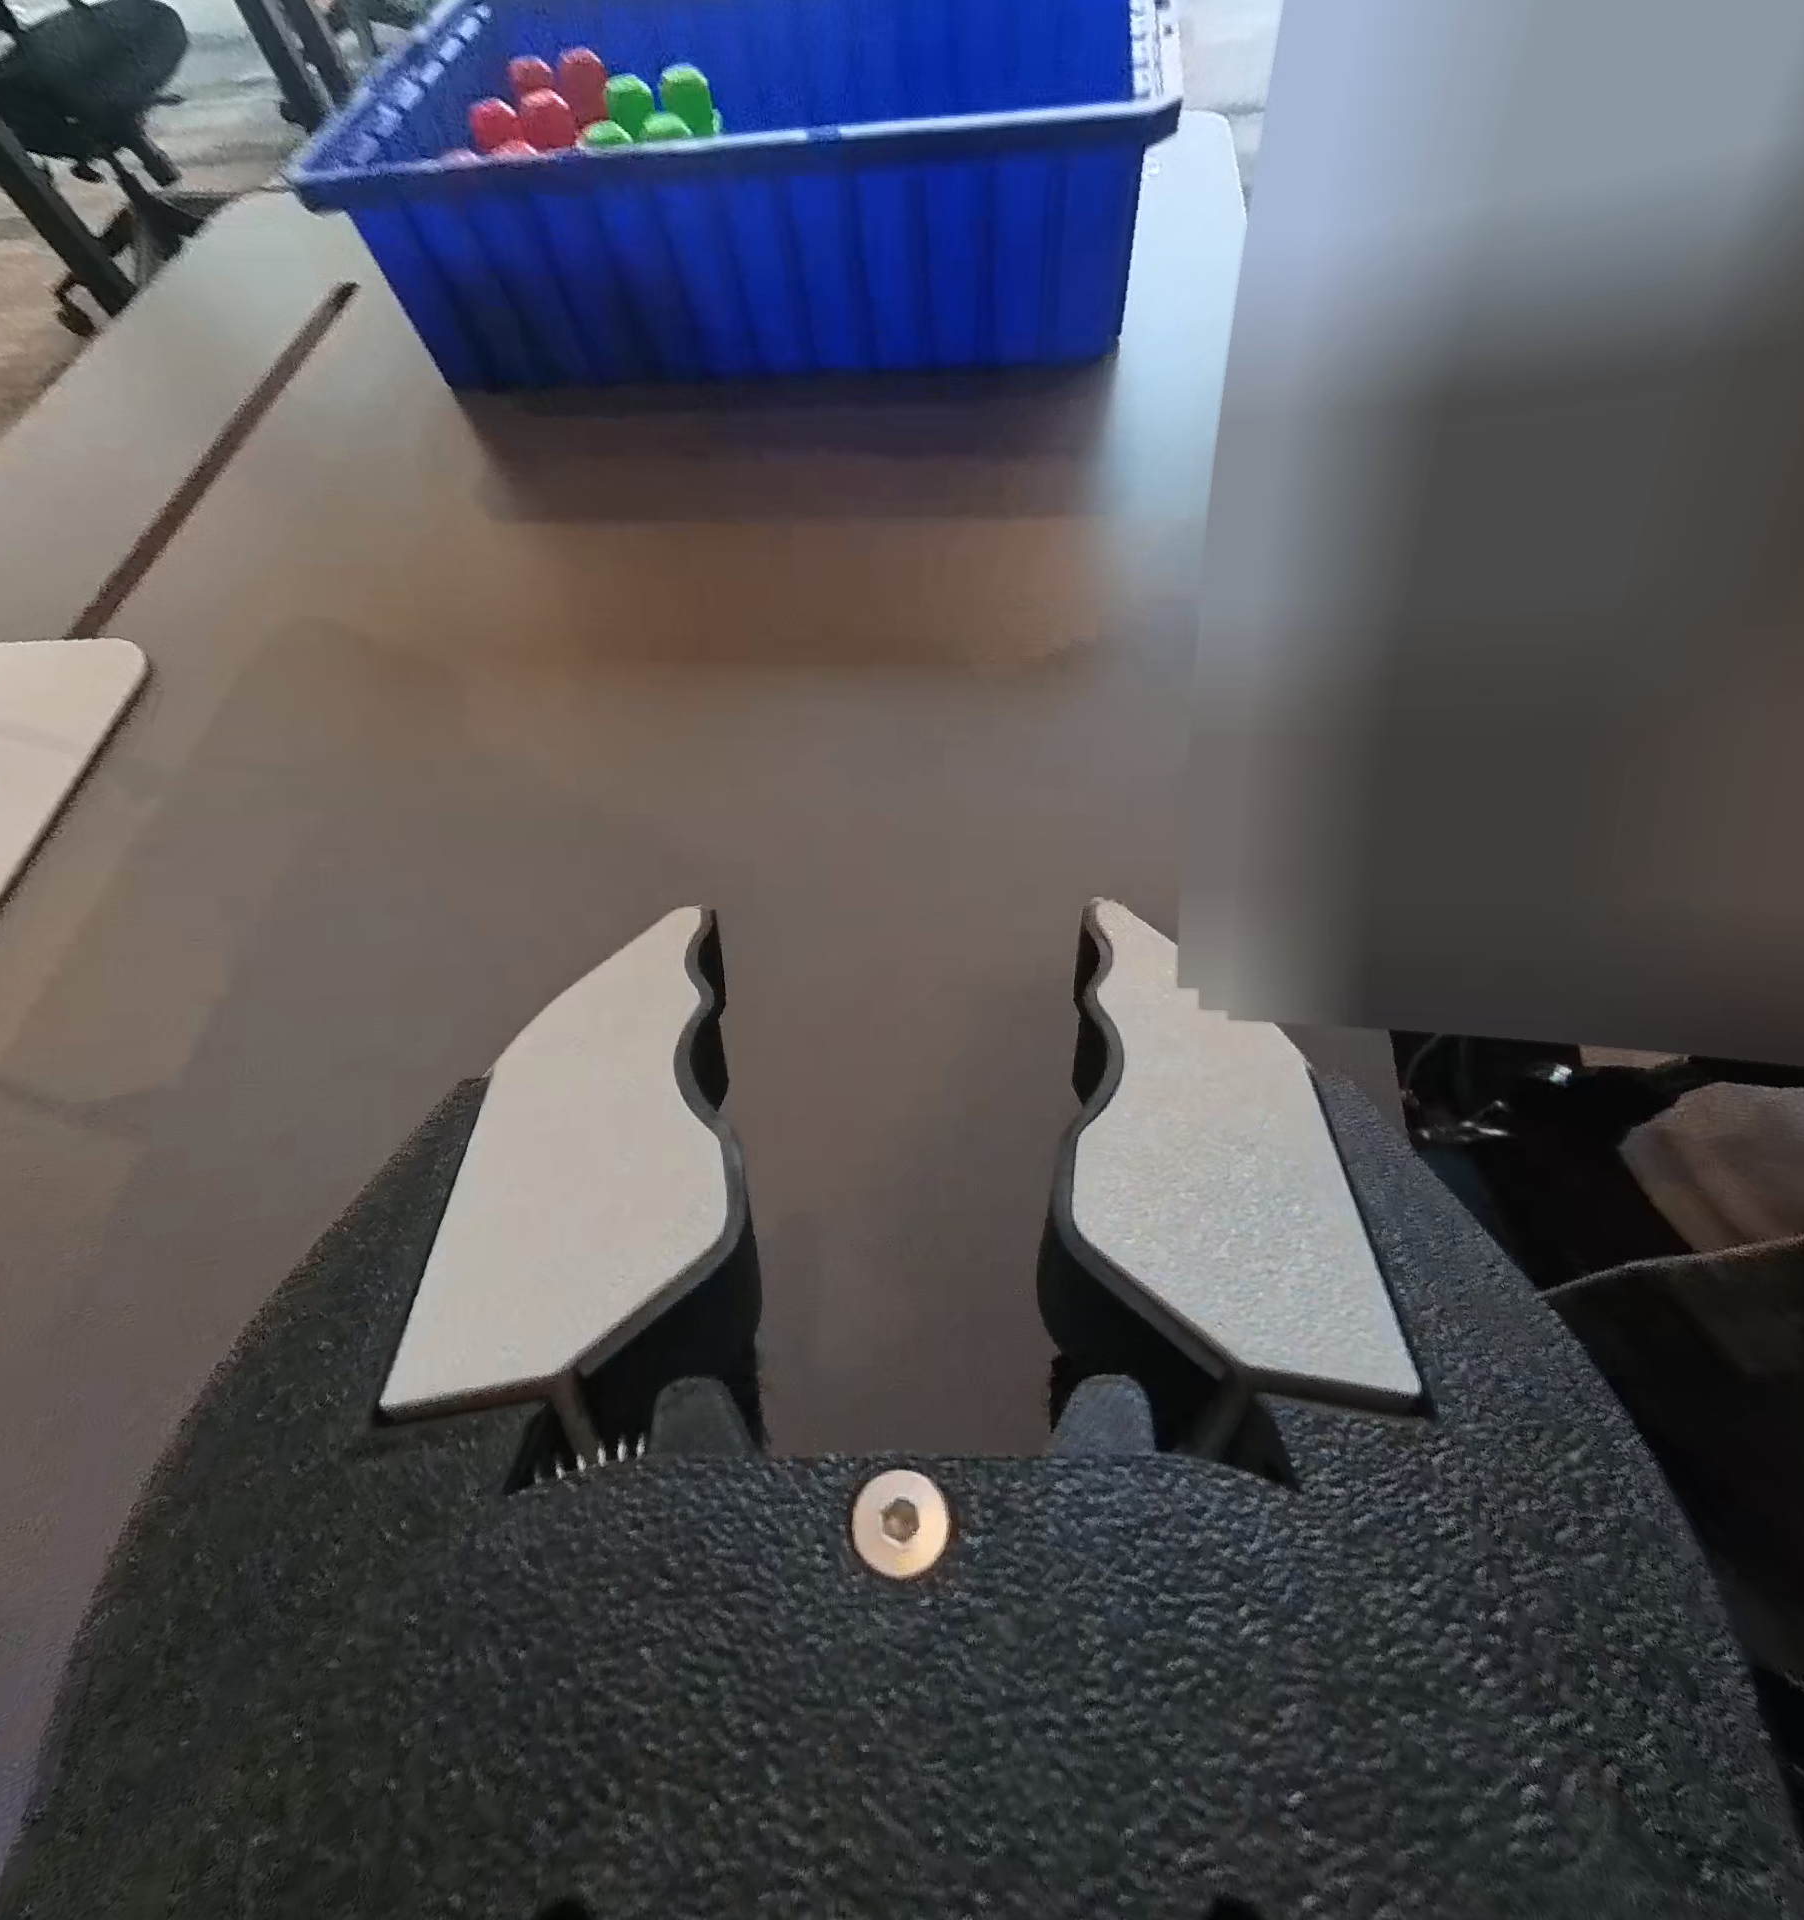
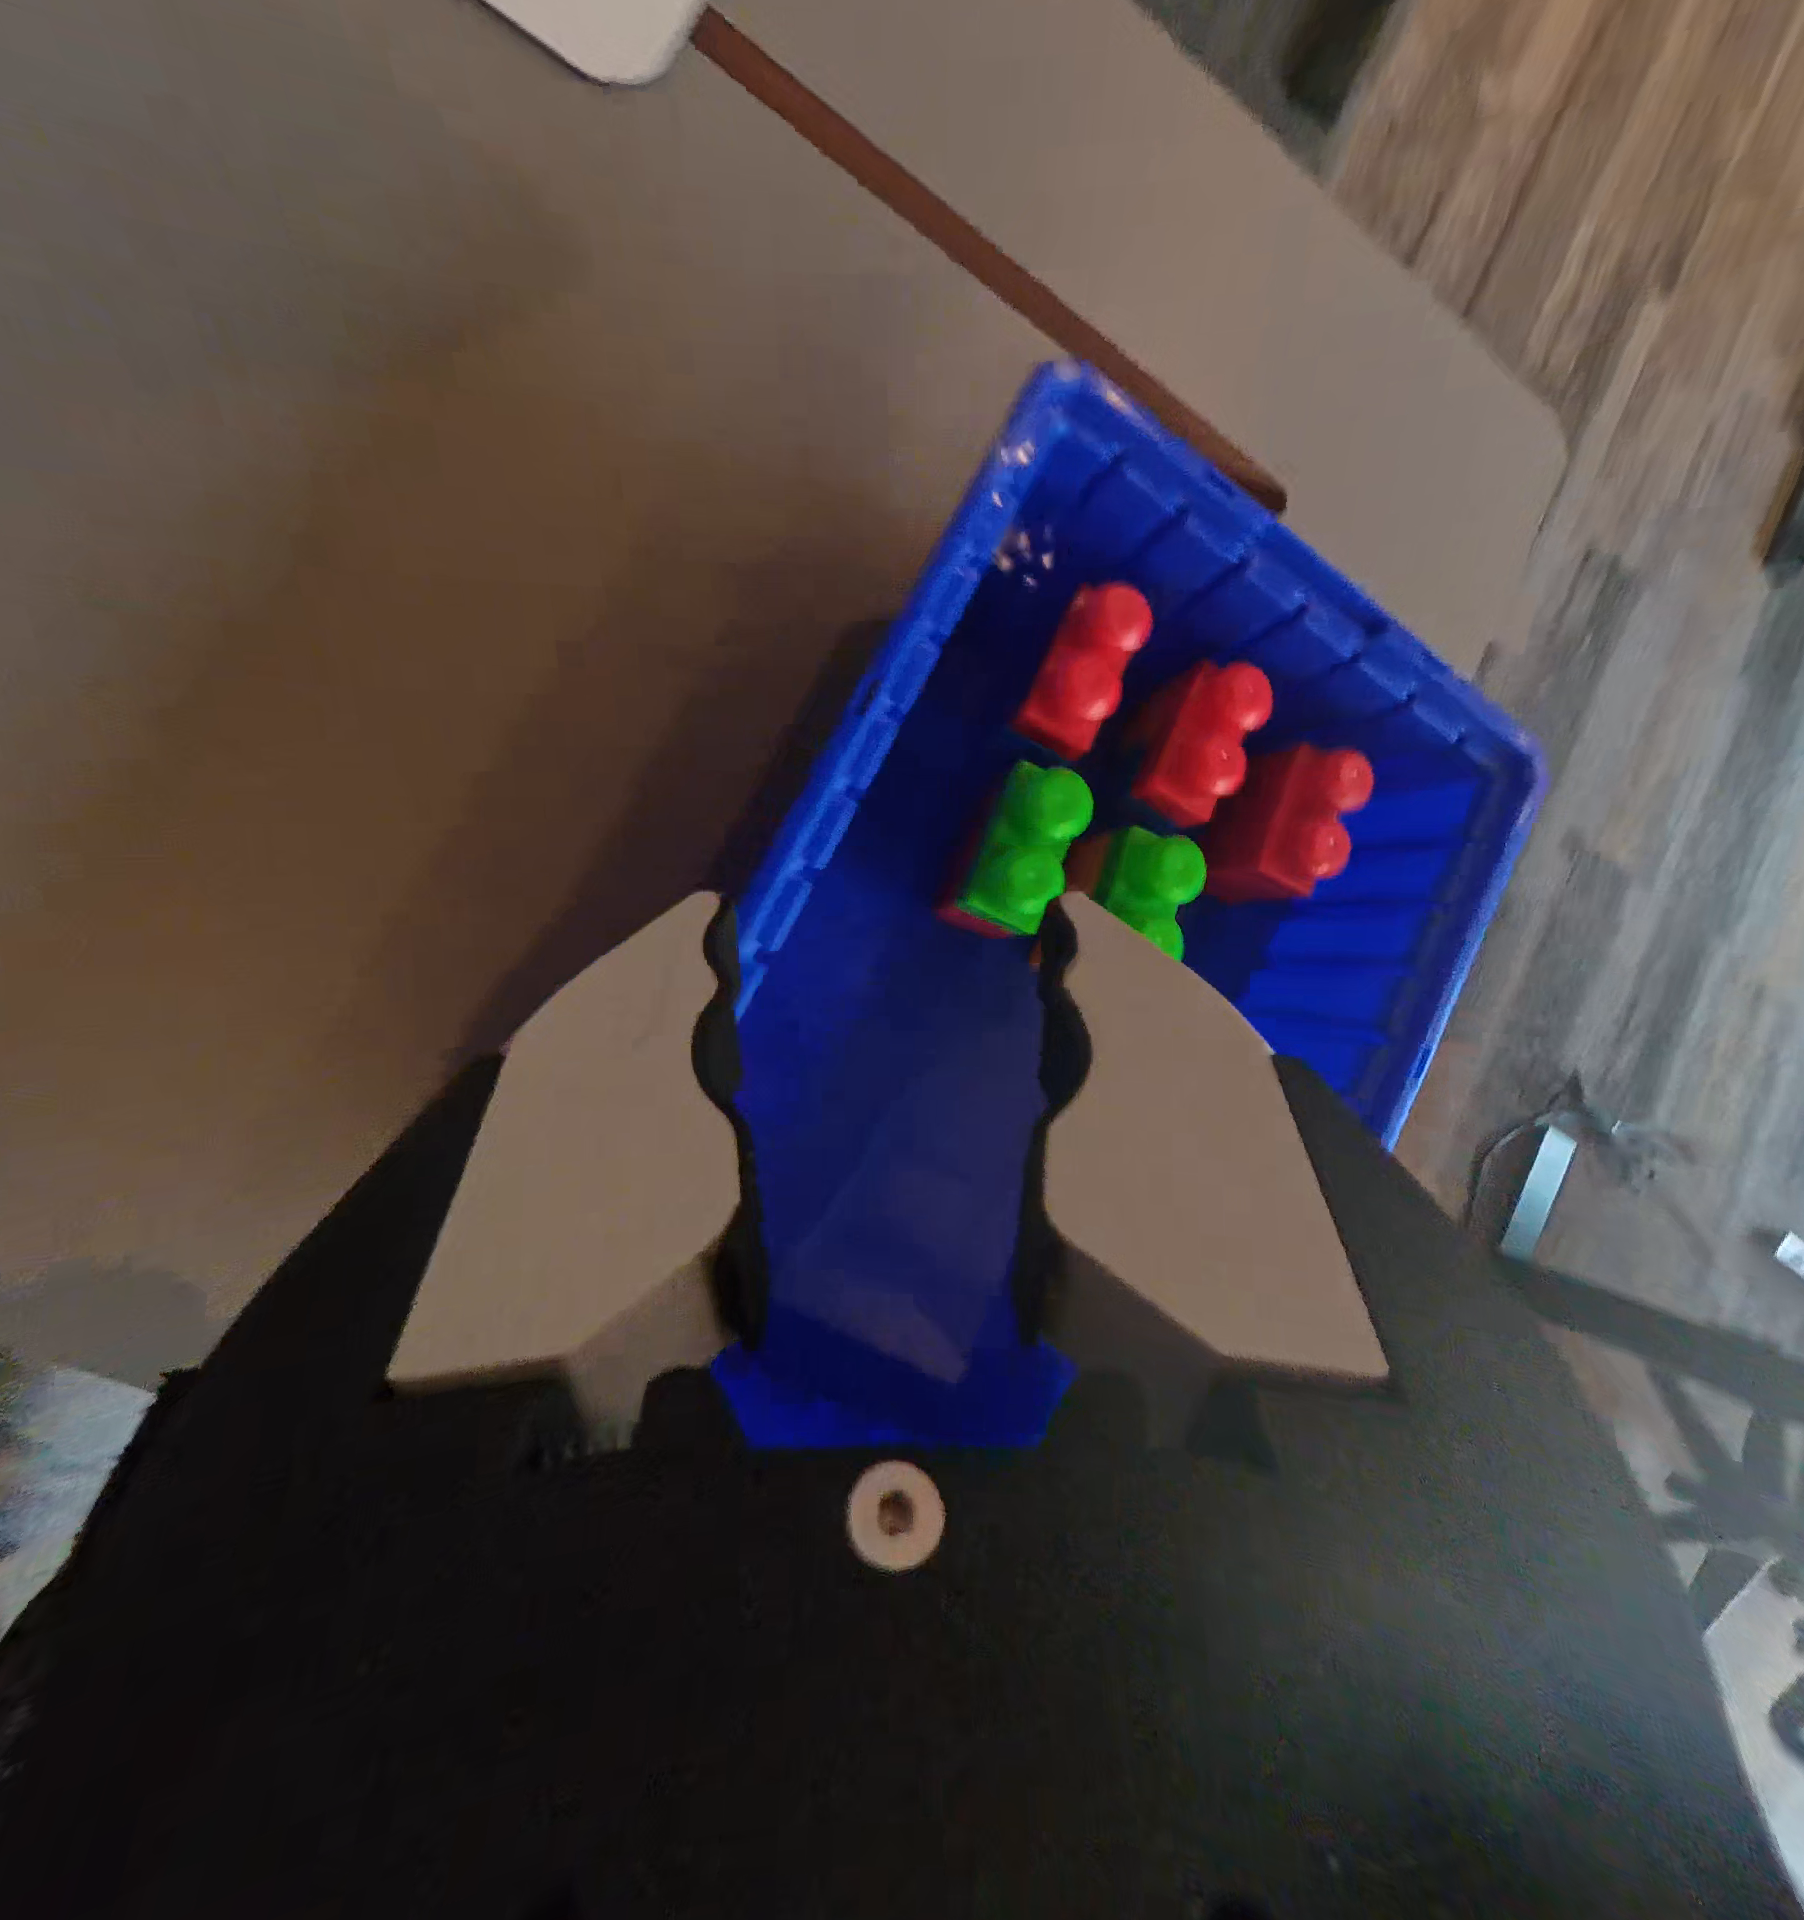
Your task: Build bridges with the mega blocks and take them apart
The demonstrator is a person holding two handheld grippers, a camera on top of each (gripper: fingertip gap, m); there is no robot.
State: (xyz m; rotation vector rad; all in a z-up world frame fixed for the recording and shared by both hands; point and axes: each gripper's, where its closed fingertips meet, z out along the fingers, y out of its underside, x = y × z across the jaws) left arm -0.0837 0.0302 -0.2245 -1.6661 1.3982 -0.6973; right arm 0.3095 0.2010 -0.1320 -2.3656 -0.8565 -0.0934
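Note:
A blue ribbed bin (image 1: 773, 281) stands on the grey table at the far middle of the left wrist view, with red blocks (image 1: 539, 109) and green blocks (image 1: 659, 104) showing over its rim. My left gripper (image 1: 900, 925) is open and empty, low over bare table well short of the bin. In the right wrist view my right gripper (image 2: 890, 914) is open and empty, hovering above the bin (image 2: 1397, 987) and looking down into it. Three red blocks (image 2: 1204, 743) and two green blocks (image 2: 1028, 847) lie just beyond its fingertips.
A dark seam (image 1: 212, 457) crosses the table at the left. A pale flat board (image 1: 15, 769) lies at the left edge. Black office chairs (image 1: 77, 73) stand beyond the table. The table's edge (image 2: 1542, 436) and wood-look floor (image 2: 1656, 208) show on the right.

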